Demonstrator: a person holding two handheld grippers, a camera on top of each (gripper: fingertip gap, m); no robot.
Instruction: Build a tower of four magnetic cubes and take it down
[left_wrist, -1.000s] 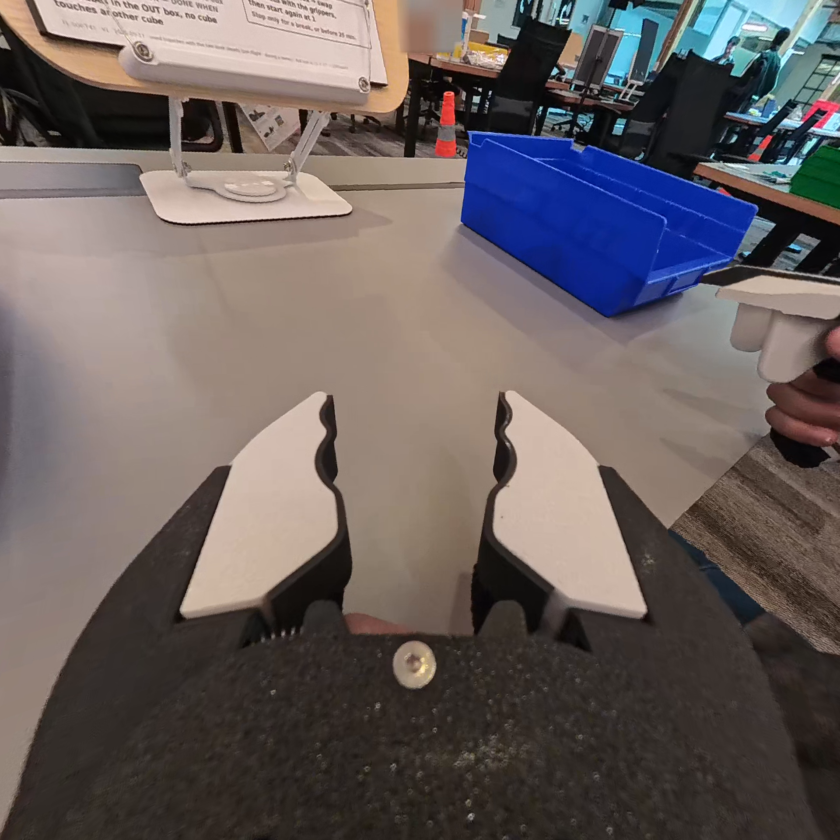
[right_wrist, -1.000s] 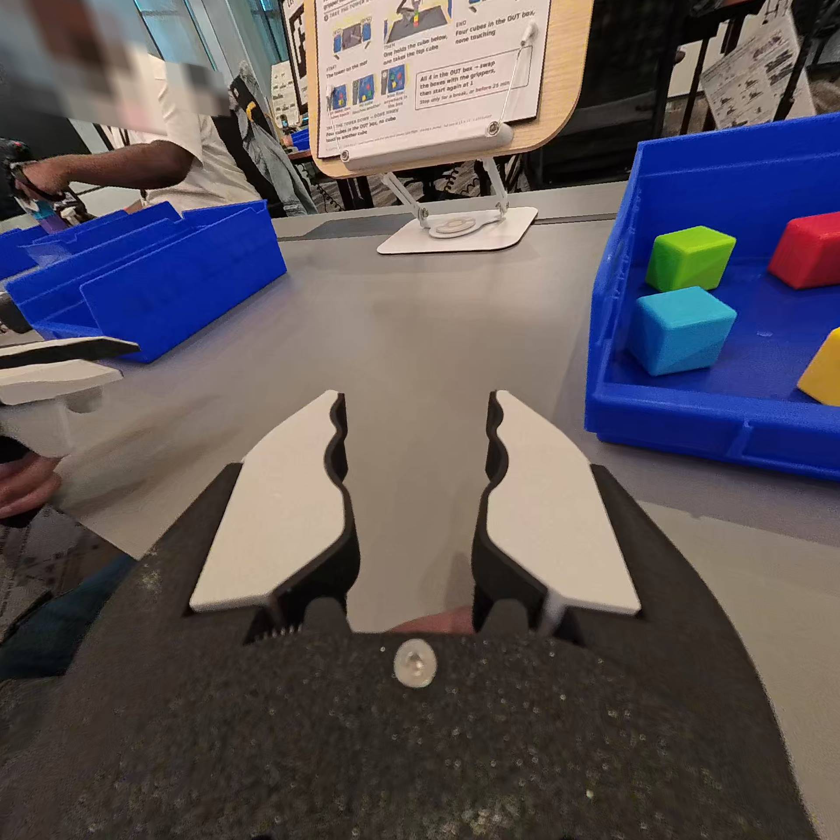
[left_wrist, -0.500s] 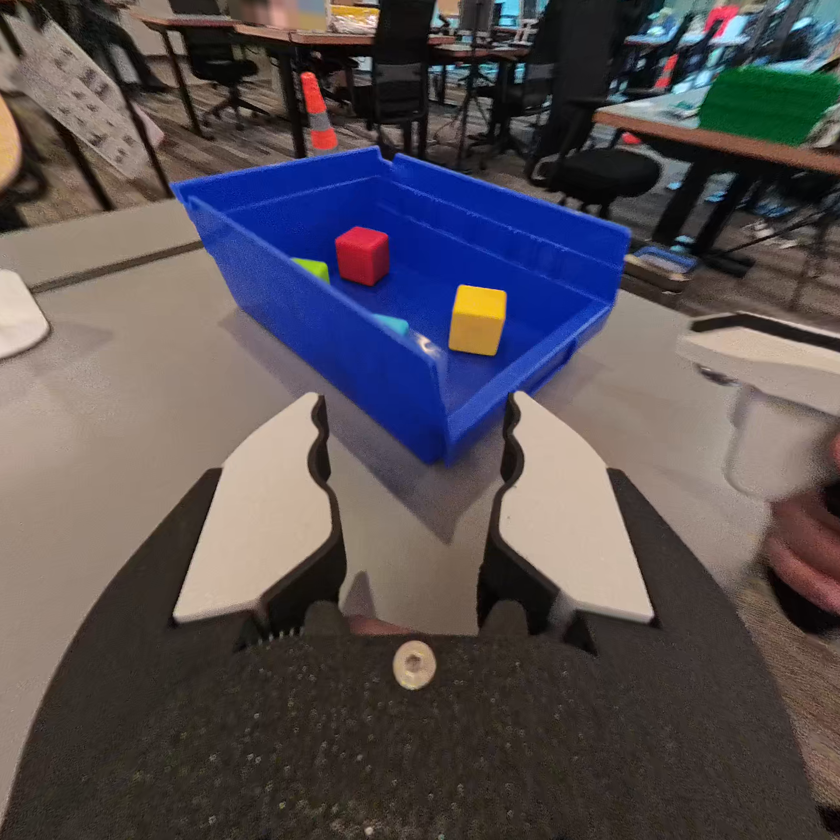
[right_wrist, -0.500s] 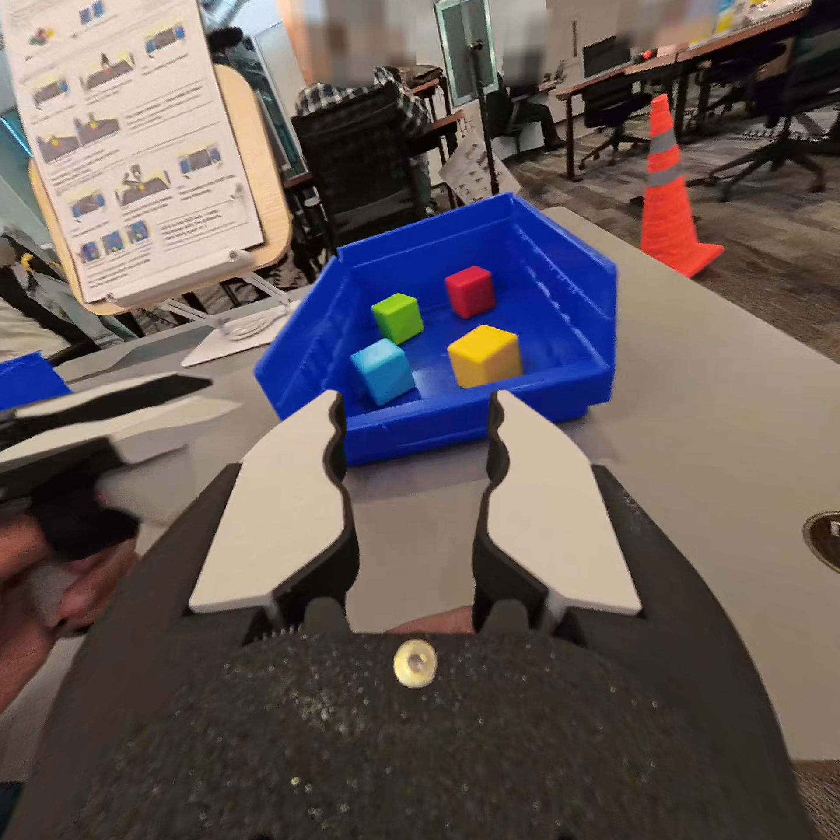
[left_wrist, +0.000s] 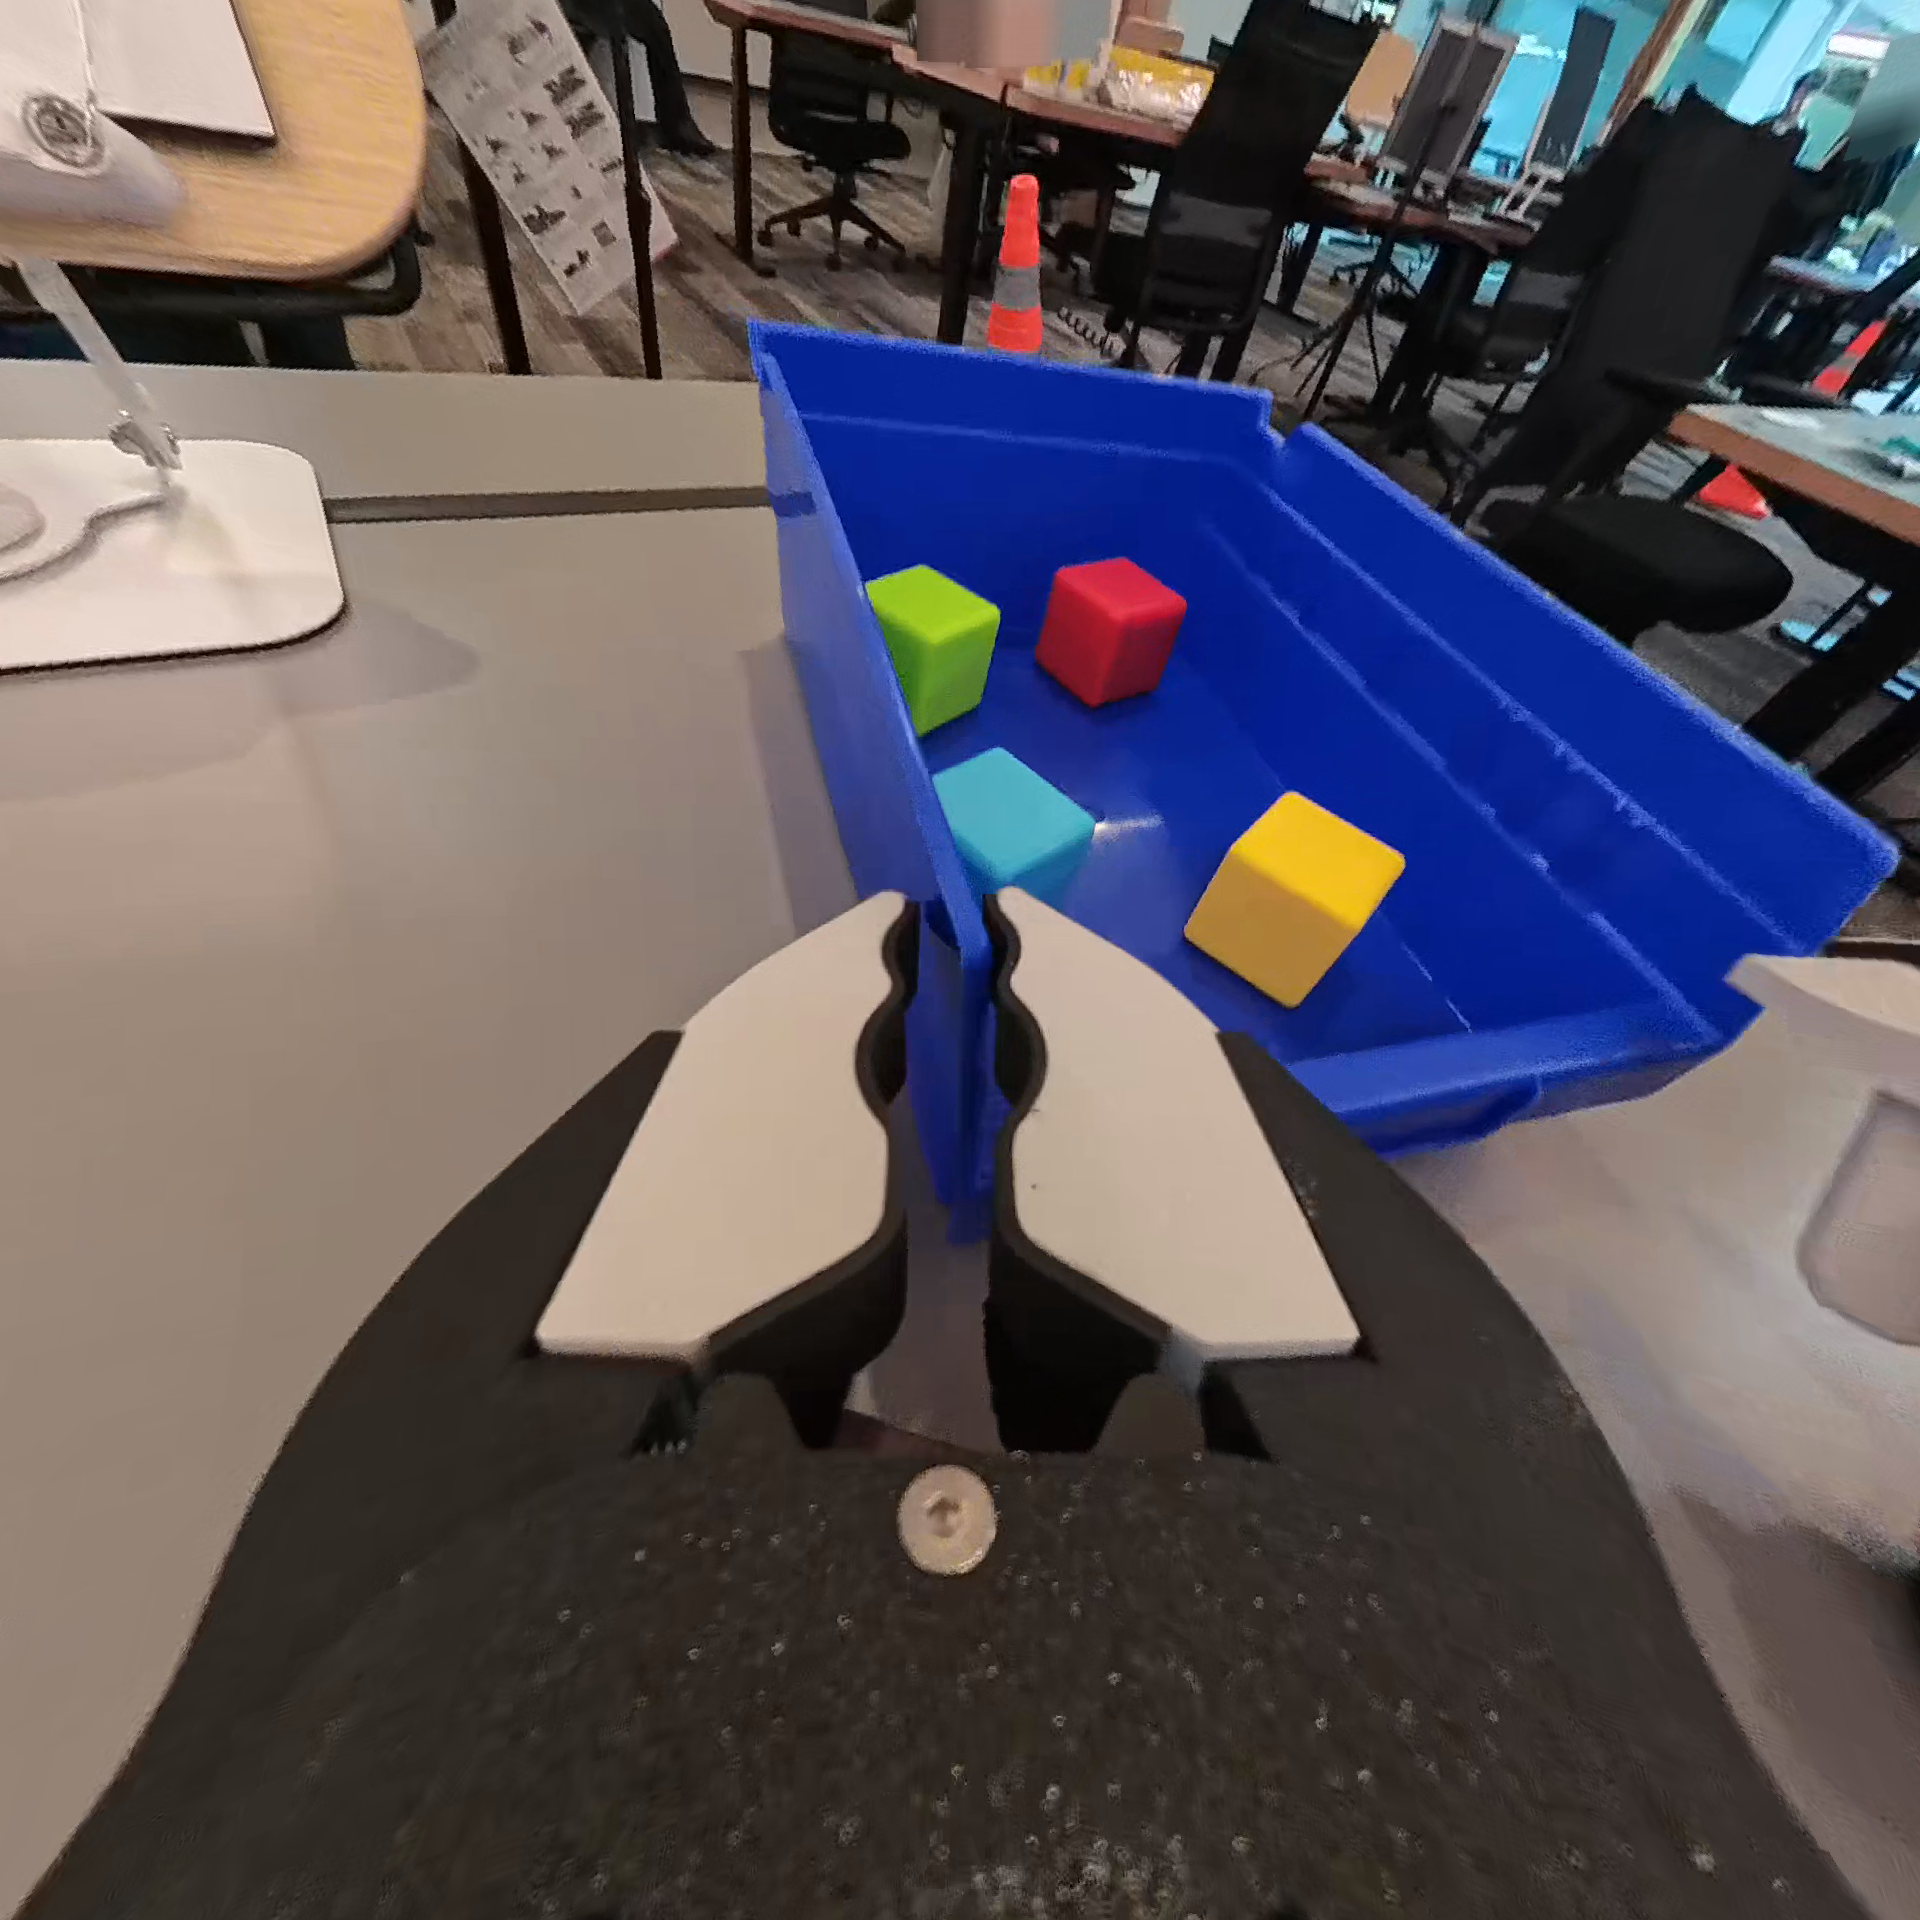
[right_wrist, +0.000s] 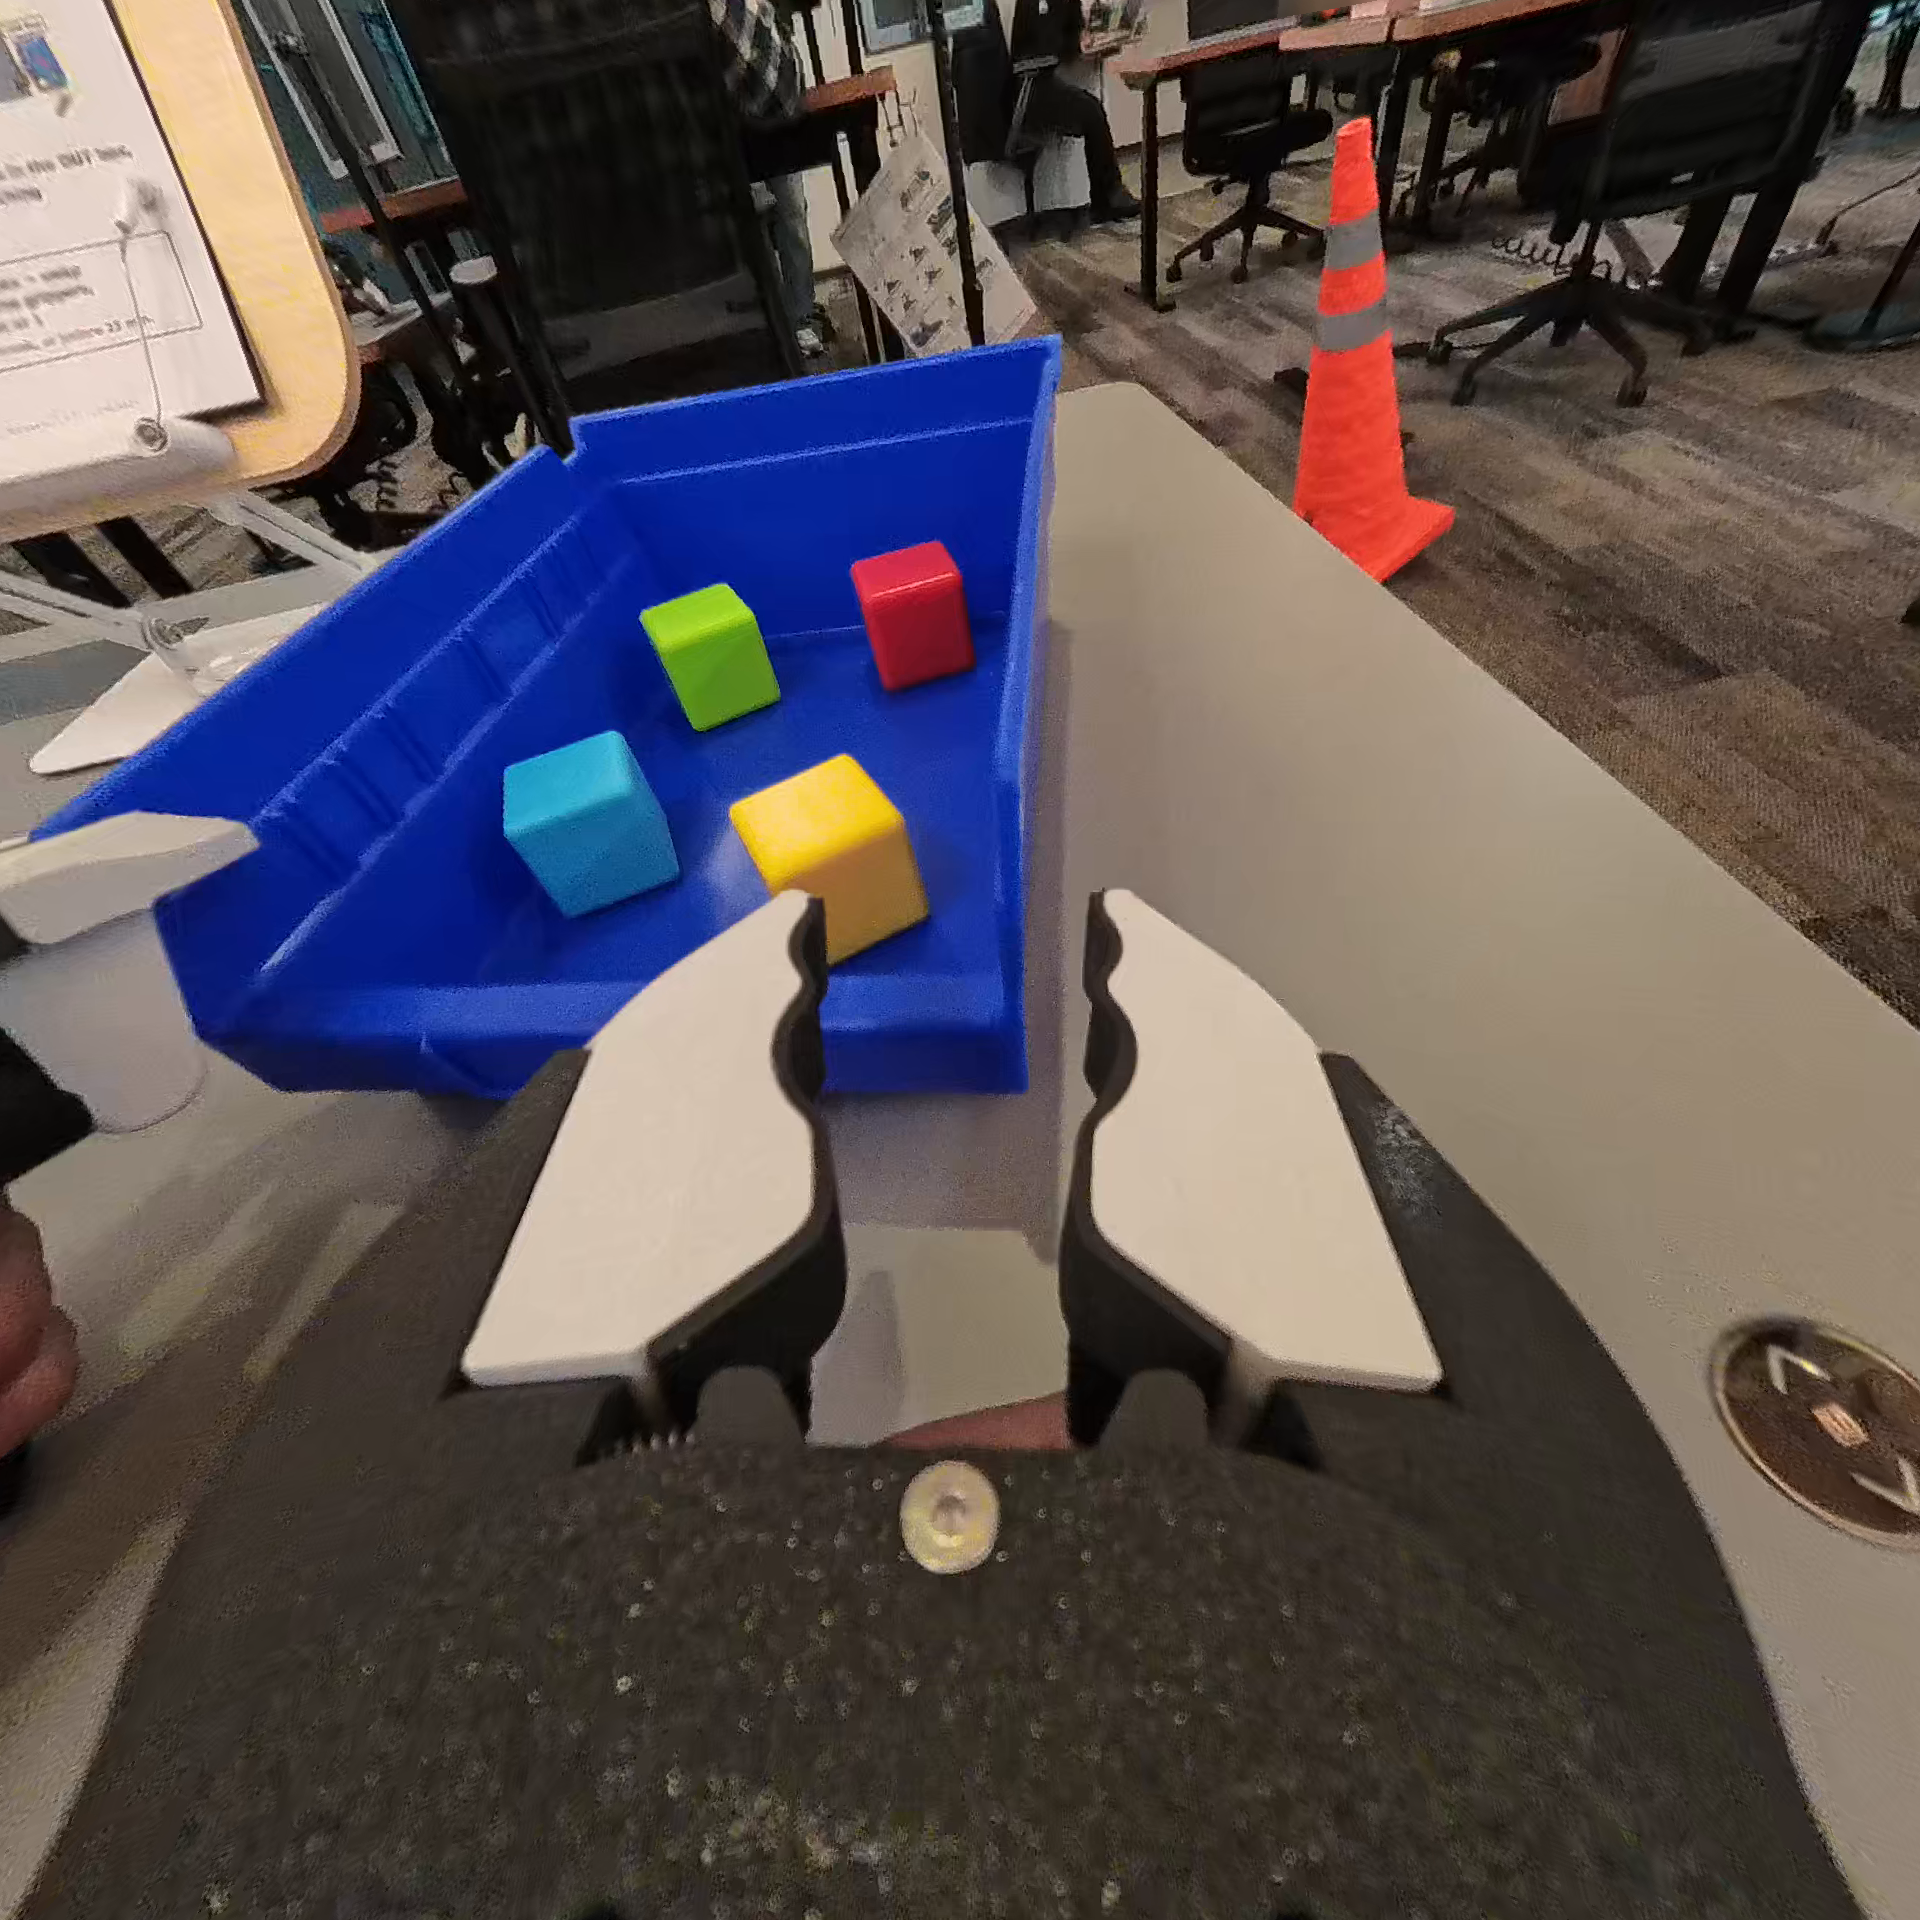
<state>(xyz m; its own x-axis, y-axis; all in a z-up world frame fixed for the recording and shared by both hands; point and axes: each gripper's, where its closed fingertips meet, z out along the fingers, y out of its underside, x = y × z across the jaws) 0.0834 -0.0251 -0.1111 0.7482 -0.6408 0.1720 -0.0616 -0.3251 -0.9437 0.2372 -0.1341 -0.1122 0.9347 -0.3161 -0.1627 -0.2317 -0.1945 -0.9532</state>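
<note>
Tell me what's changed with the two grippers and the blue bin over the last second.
The left gripper moved to the blue bin and shut on its near side wall. The right gripper swung toward the bin's other side, still open. The four cubes stayed loose inside, untouched.

A white instruction sheet (right_wrist: 94, 260) with printed lines and small pictures stands on a wooden board at the upper left of the right wrist view; its print is blurred. A second printed sheet (left_wrist: 551, 156) with rows of small figures hangs from a stand at the upper middle of the left wrist view, too small to read. A round dark plate (right_wrist: 1829, 1434) set in the counter (right_wrist: 1455, 935) at the lower right bears what may be arrow marks.
</note>
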